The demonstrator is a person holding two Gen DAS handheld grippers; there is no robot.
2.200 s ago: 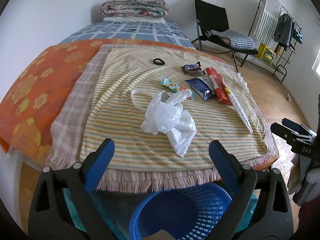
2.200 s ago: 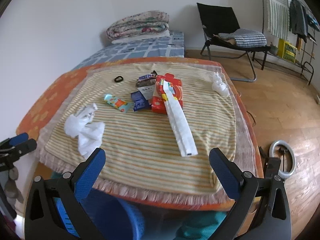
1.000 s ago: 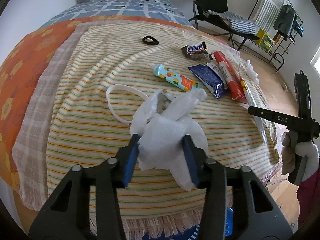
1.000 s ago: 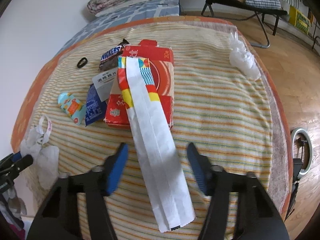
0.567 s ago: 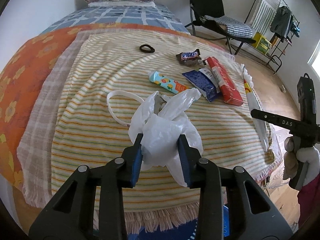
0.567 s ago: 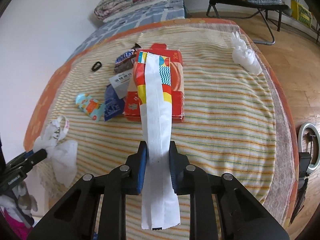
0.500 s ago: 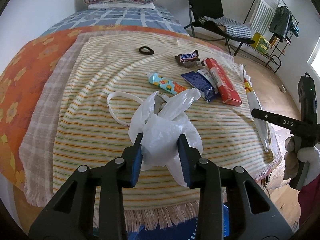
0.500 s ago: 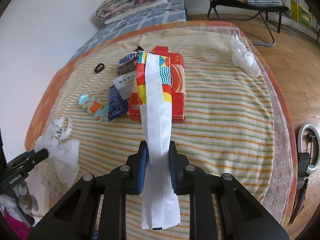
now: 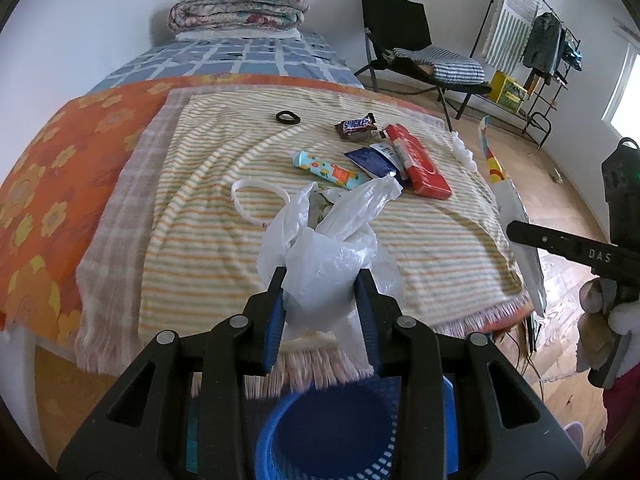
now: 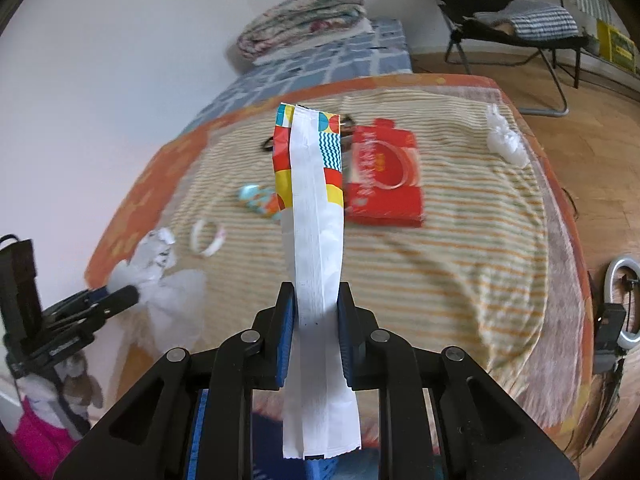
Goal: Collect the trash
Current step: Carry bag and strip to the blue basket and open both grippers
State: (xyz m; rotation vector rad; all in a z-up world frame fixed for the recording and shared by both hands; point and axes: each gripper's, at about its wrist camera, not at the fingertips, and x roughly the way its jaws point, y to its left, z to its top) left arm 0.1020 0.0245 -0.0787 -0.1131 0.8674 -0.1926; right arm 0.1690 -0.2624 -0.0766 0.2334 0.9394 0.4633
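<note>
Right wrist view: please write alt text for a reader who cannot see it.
The right gripper holds a long white wrapper with a colourful far end, jaws closed on it, above a striped blanket. On the blanket lie a red box and a white crumpled bag.

Soft, even daylight, bright overall. Pale glow at right edge of left wrist view suggests window there. Shadows faint; dim patch below bed edge. Strong fisheye bend: white walls (image 9: 80, 20) curve, dark vignette fills corners. Left wrist view mostly sharp; round blue plastic basket (image 9: 340, 432) at bottom smeared. Right wrist view motion-blurred across striped yellow-white blanket (image 10: 460, 264); long white paper wrapper (image 10: 316, 264) between black fingers (image 10: 348, 336) crisp.
</note>
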